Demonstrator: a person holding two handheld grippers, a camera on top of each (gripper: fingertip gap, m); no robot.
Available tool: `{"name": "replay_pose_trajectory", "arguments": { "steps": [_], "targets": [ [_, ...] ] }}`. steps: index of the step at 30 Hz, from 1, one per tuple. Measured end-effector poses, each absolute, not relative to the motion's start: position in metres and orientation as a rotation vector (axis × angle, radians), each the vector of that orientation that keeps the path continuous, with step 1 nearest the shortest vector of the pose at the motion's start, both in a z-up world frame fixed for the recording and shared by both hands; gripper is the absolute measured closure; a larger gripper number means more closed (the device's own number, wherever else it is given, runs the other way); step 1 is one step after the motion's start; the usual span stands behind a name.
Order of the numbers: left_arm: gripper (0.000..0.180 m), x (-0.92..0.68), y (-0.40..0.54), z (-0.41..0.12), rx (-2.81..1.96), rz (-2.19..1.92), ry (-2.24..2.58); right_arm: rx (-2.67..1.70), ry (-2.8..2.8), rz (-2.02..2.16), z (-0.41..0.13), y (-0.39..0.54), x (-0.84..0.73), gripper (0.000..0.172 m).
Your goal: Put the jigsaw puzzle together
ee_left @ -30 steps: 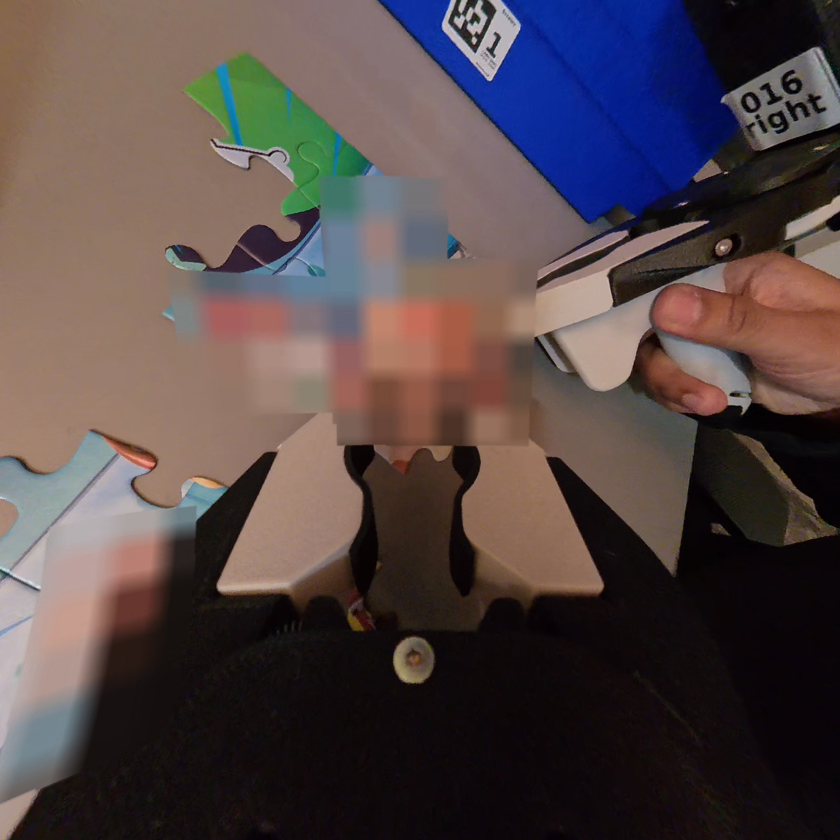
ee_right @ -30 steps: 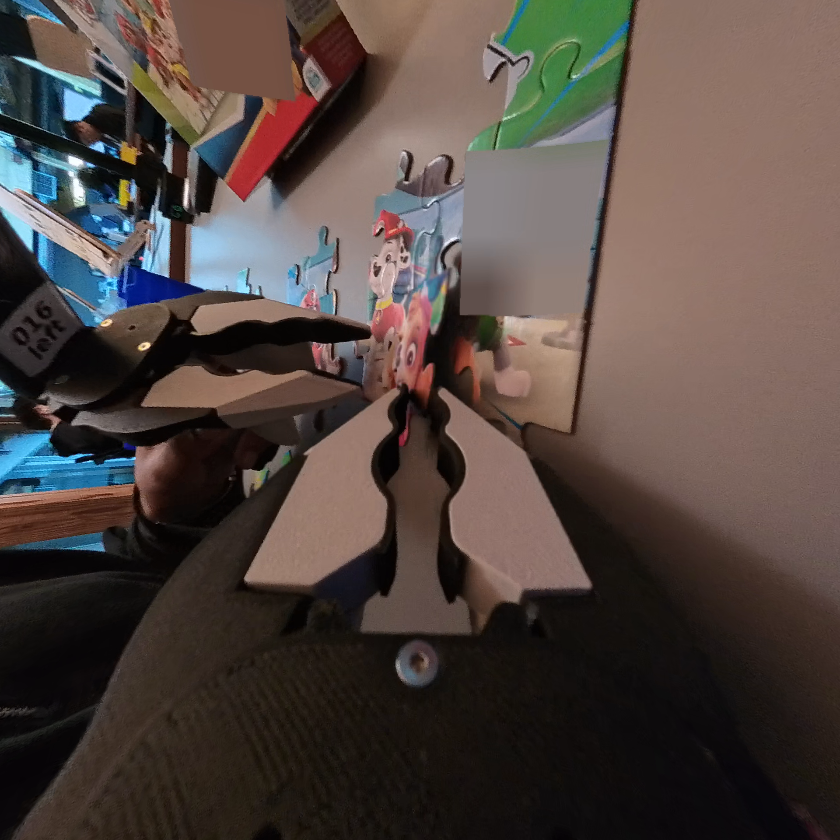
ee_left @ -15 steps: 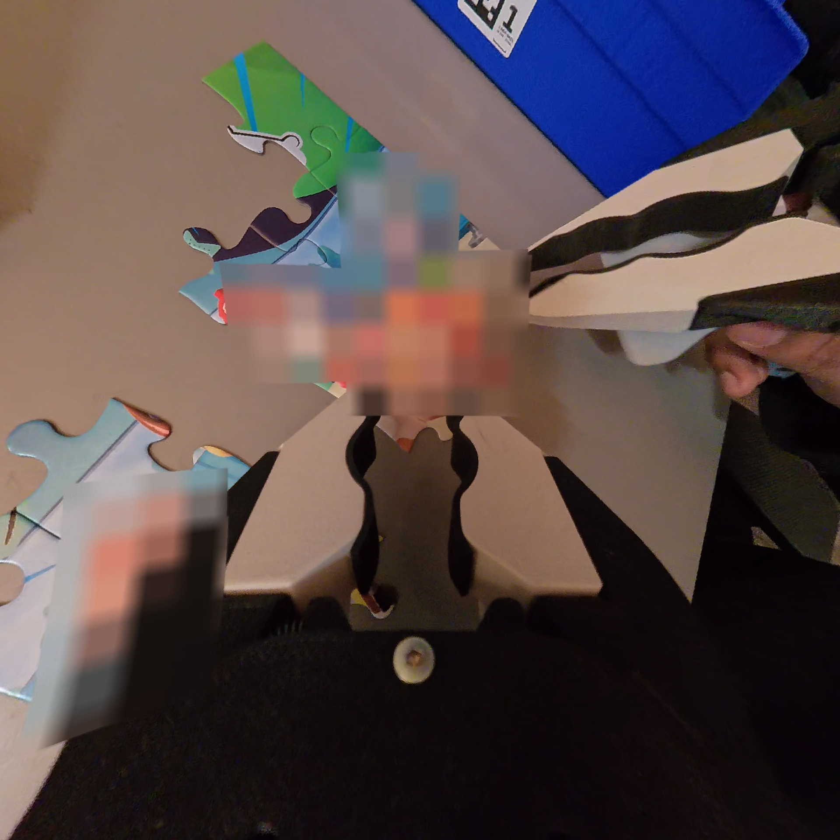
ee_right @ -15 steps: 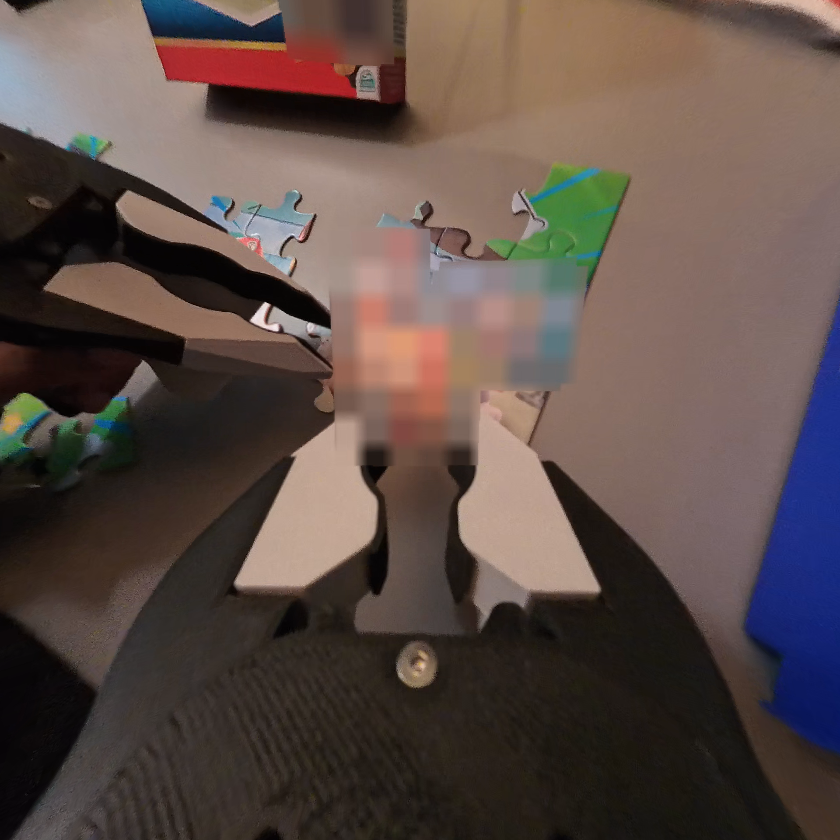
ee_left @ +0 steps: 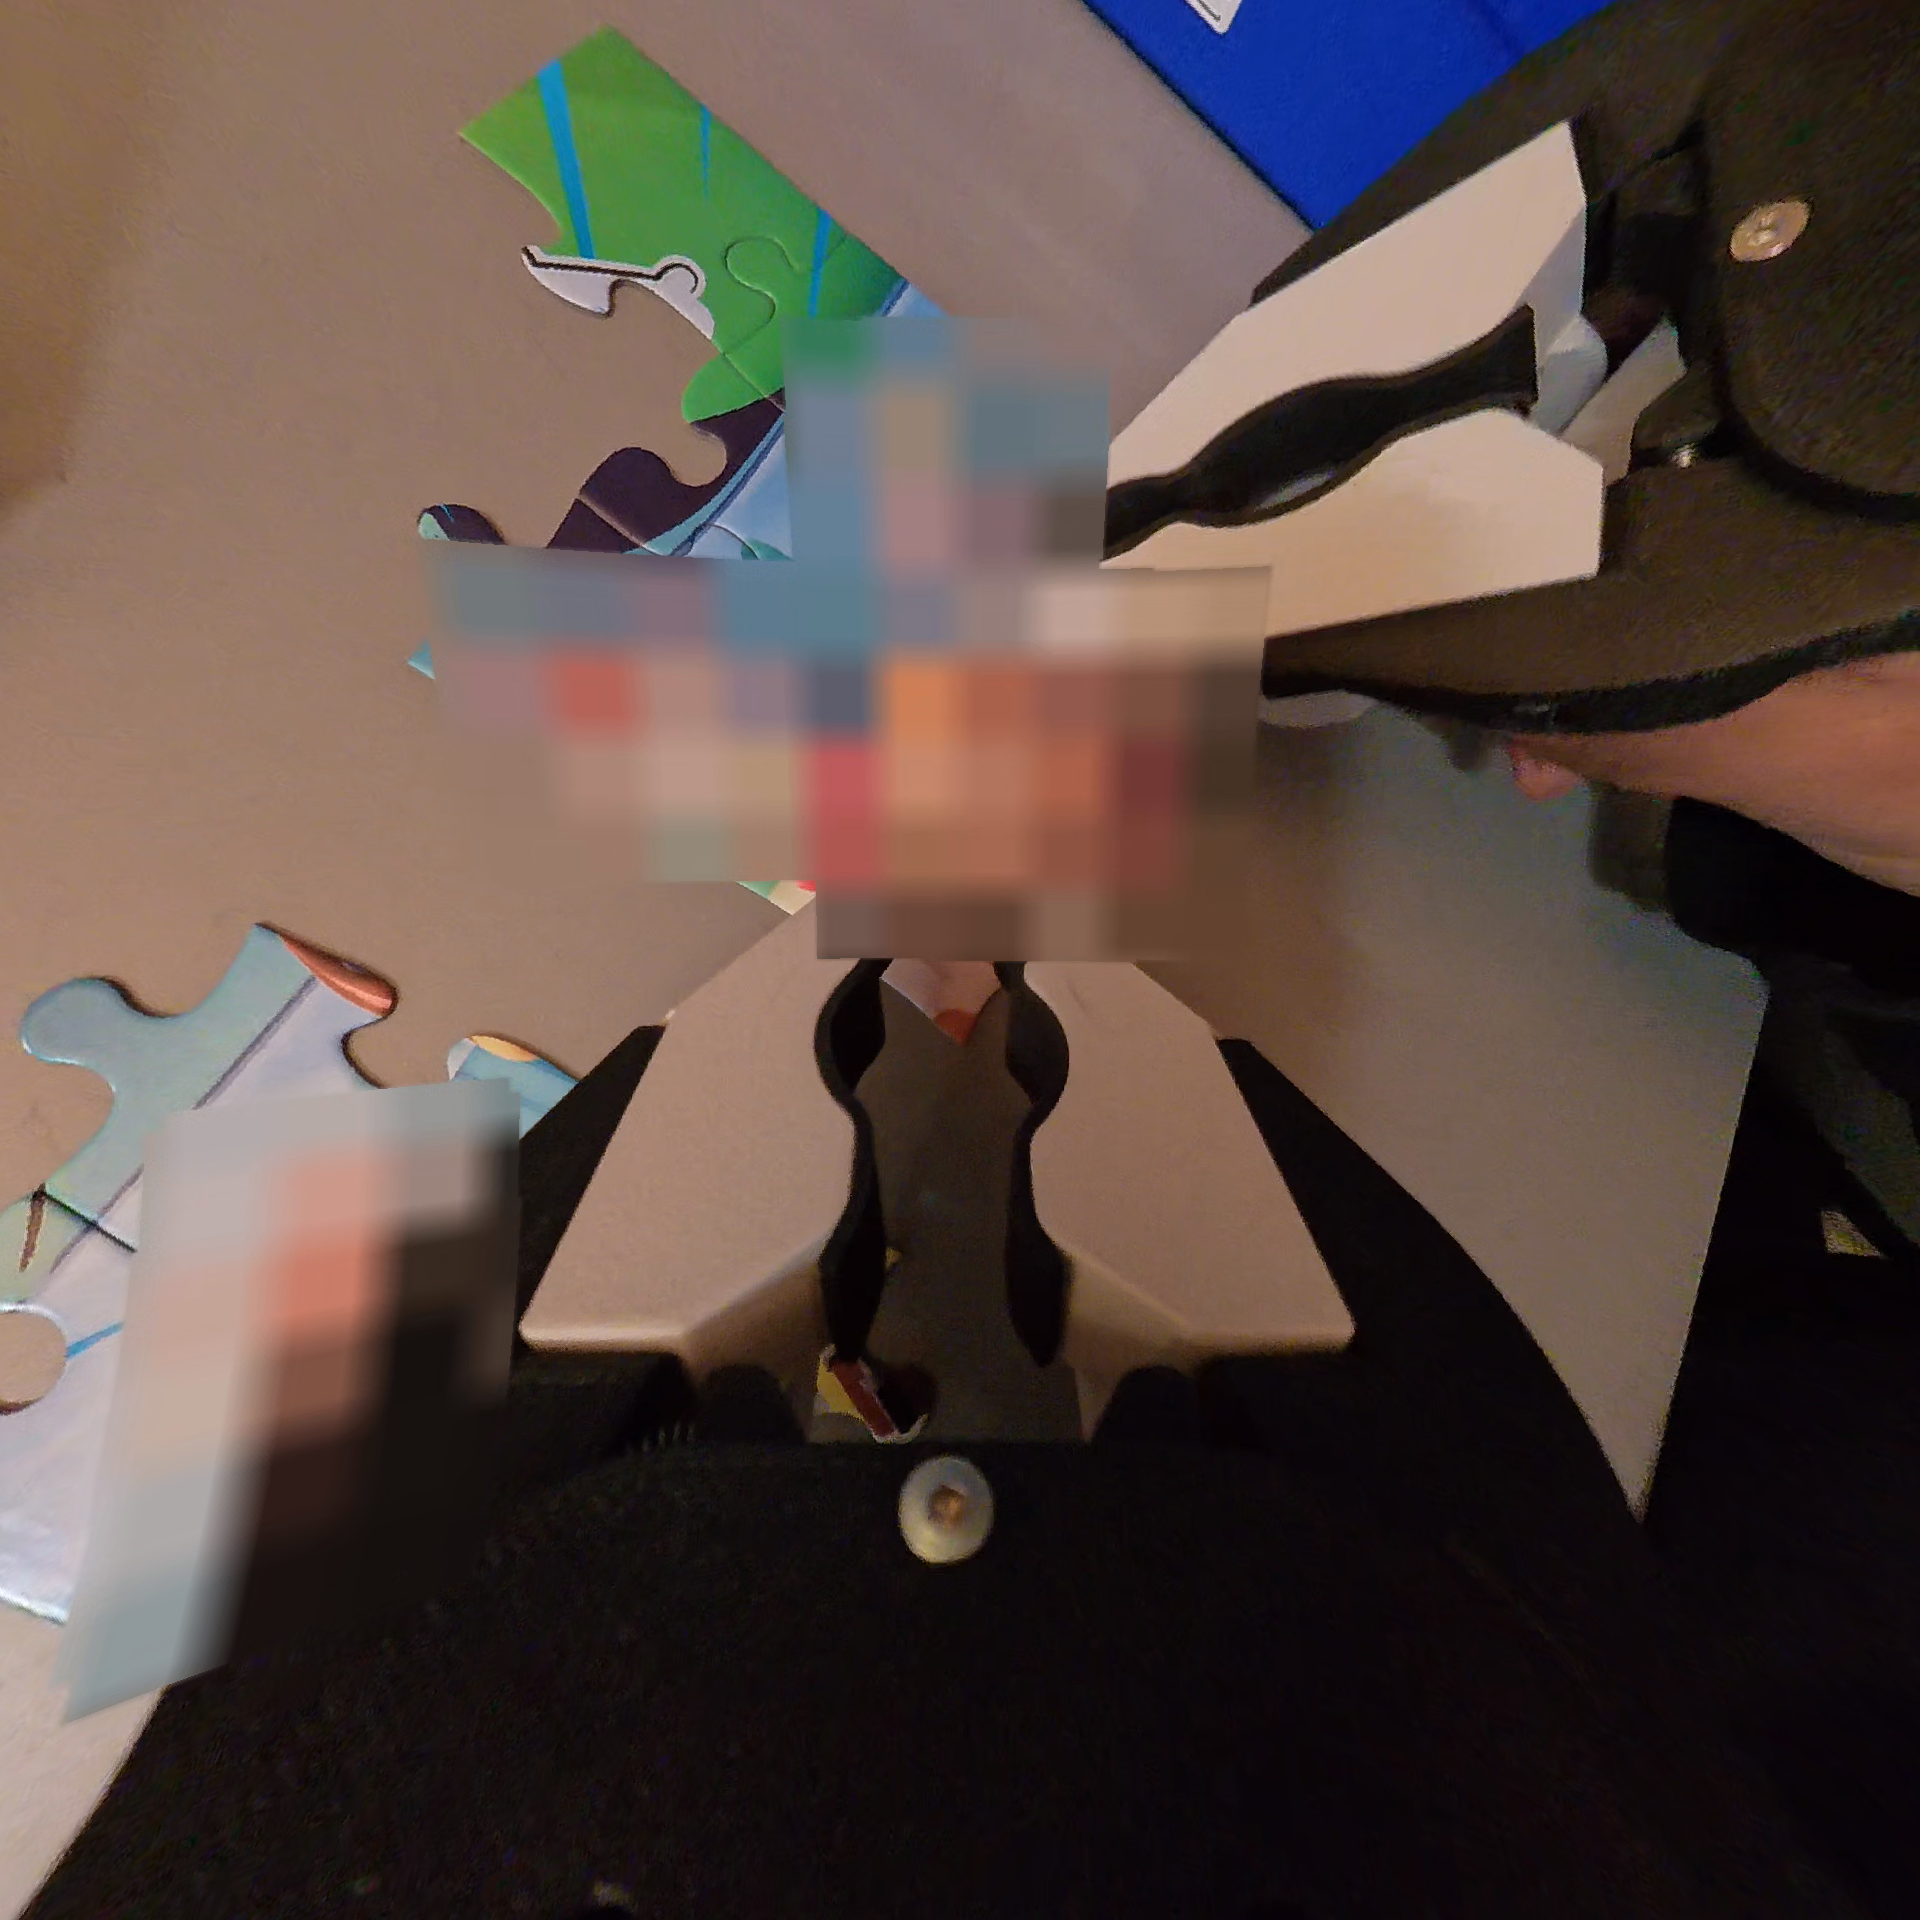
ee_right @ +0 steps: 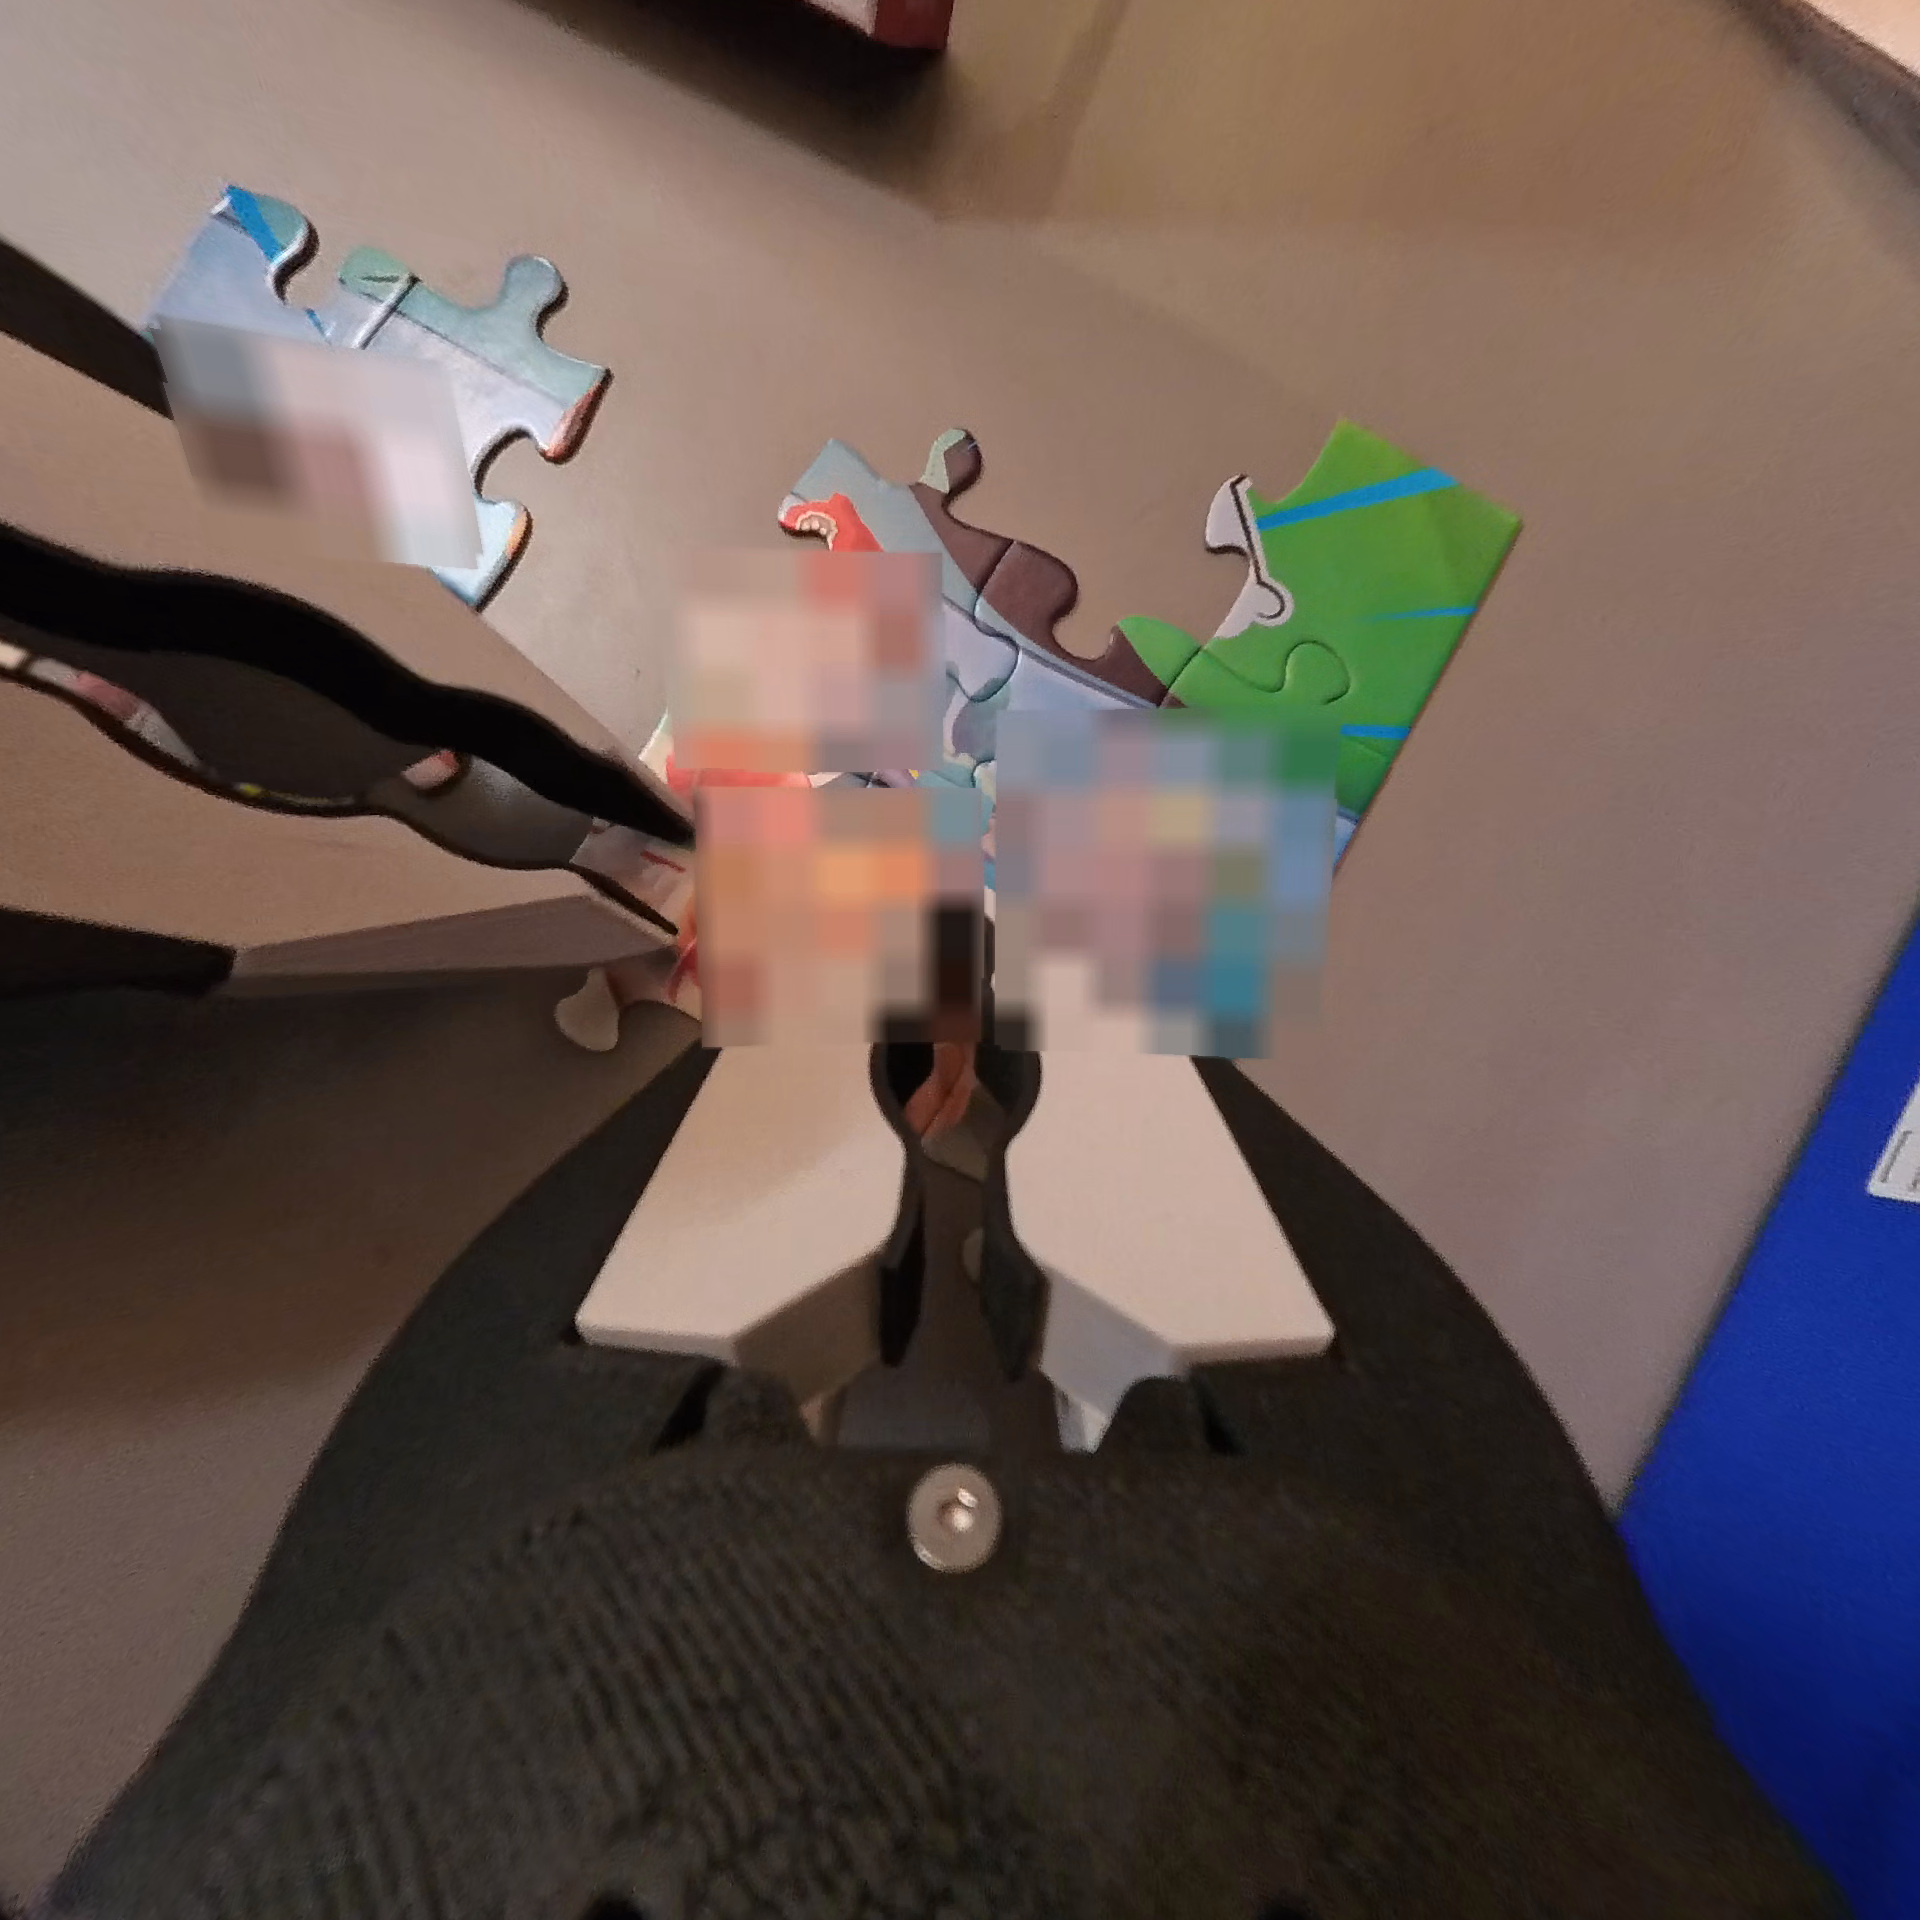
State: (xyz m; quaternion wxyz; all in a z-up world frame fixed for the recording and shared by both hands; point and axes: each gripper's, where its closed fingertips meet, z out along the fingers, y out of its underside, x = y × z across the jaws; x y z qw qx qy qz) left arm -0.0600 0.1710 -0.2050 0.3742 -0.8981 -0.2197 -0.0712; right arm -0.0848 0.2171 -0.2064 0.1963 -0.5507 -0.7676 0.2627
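Observation:
A partly joined picture puzzle [ee_left: 675, 177] lies on the tan table [ee_left: 208, 520], and much of it is under mosaic patches. My left gripper [ee_left: 940, 966] hangs over its near edge. Its fingers stand apart, and a white and orange corner of a puzzle piece [ee_left: 951, 1003] shows in the gap between them. The right wrist view shows that gripper [ee_right: 670, 883] coming in from the left at the puzzle's edge [ee_right: 1351, 582]. My right gripper [ee_right: 943, 1049] is shut with its tips over the puzzle's near side. It also shows in the left wrist view [ee_left: 1117, 530], with nothing seen between its pads.
Joined light-blue pieces [ee_left: 177, 1049] lie apart to the left, also in the right wrist view [ee_right: 468, 343]. A blue box [ee_left: 1351, 83] stands by the table edge [ee_right: 1787, 1351]. A red box [ee_right: 904, 10] sits at the far side. A hand [ee_left: 1714, 769] holds the right gripper. There is about 6 cm between the tips of the two grippers.
My right gripper swung round from a rolled pose, came in over the puzzle and its fingers closed. My left gripper stayed at the puzzle's edge and its fingers drew nearer together.

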Motion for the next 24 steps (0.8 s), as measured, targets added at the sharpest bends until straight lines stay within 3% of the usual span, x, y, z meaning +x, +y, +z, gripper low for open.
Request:
{"name": "replay_pose_trajectory", "arguments": {
  "steps": [21, 24],
  "targets": [
    [0.166, -0.063, 0.168, -0.205, -2.293, -0.180, -0.596, -1.433, -2.238, 0.853, -0.208, 0.189, -0.072, 0.172],
    [0.180, -0.062, 0.165, -0.208, -2.299, -0.193, -0.598, -1.412, -2.246, 0.888, -0.205, 0.184, -0.073, 0.172]
  ]
}}
